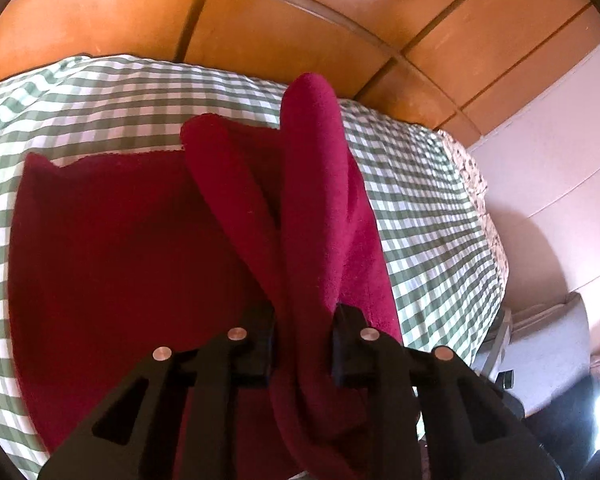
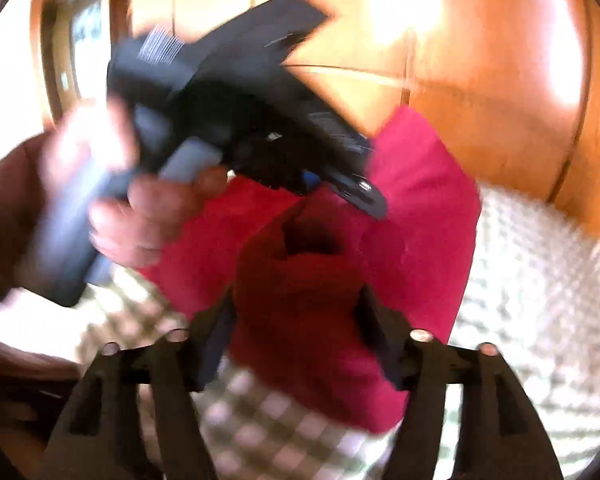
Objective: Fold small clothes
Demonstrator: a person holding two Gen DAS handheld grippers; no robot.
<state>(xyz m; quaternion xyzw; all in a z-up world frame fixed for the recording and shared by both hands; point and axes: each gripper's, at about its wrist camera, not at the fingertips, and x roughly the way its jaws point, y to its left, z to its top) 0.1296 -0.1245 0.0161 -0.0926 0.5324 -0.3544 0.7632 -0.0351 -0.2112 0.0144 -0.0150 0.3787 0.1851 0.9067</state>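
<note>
Dark red fleece garment [image 1: 112, 248] lies on a bed with a green-and-white checked sheet [image 1: 428, 216]. Most of it is spread flat on the left part of the bed in the left wrist view; one section is bunched into a long, thick fold rising up toward the far side, rounded at its tip. The fabric is fuzzy, matte and soft-looking, with no print visible.

Left gripper [image 1: 305, 344]: black plastic fingers [image 1: 346, 340] are narrowed down and pinching the bunched fold, with cloth pressed between the pads and hanging below them.

Right gripper [image 2: 296, 344]: its view is motion-blurred. Fingers [image 2: 374, 332] are spread wide, with a lump of the red fleece sitting between them; whether the pads press on it cannot be told. The cloth here shows a dark hollow opening in the fold.

In the right wrist view, a person's hand [image 2: 148, 212] grips the grey handle of the other gripper's black body at upper left, a dark sleeve [image 2: 8, 200] behind it.

An orange-brown wooden panelled headboard [image 1: 280, 36], glossy with glare spots, stands beyond the bed. A white wall [image 1: 560, 152] is at right. A patterned mattress edge [image 1: 476, 184] shows under the sheet.
</note>
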